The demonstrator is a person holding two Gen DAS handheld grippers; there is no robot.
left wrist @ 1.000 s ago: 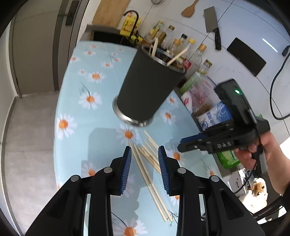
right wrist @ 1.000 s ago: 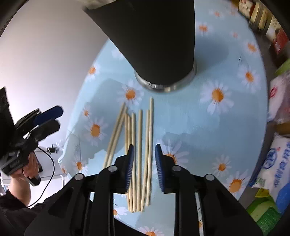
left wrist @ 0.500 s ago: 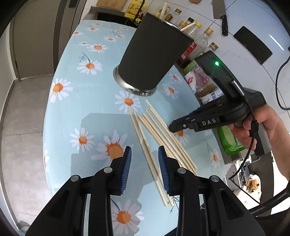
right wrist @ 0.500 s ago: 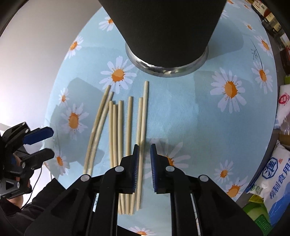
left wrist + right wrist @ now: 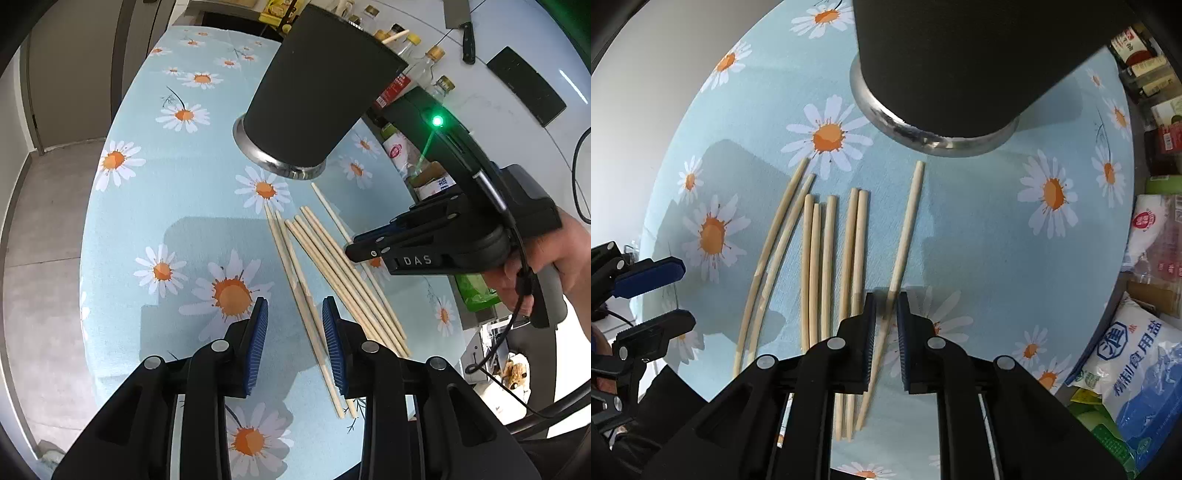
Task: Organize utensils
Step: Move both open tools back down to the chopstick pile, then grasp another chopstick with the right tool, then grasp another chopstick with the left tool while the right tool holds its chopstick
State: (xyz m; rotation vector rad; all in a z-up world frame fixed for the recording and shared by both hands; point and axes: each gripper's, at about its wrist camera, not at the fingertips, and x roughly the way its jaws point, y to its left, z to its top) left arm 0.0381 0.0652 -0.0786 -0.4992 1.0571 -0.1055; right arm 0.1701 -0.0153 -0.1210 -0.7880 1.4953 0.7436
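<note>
Your right gripper [image 5: 885, 314] hung low over the table, its blue pads [image 5: 868, 332] drawn close with only a narrow gap left; one lone chopstick [image 5: 905, 236] ran straight through that gap; whether the pads actually pressed it could not be told from this view; seen from the left wrist, that gripper reached in from the right, held in your right hand [image 5: 550, 258], a green light lit on its body. Your left gripper [image 5: 293, 332] was spread wide and empty; two chopsticks [image 5: 295, 273] passed under the gap between its pads, untouched. The rest of the chopsticks [image 5: 831, 258] lay flat and roughly side by side on the daisy tablecloth [image 5: 979, 229]; the lone one sat slightly apart from them, on the side nearer the groceries. Just beyond their far tips stood the black utensil holder [image 5: 317, 96] on its metal base rim; one stick already poked above its lip. Past the table edge: bottles [image 5: 432, 62], a blue salt bag [image 5: 1137, 369], a knife [image 5: 461, 26] hanging on the wall.
</note>
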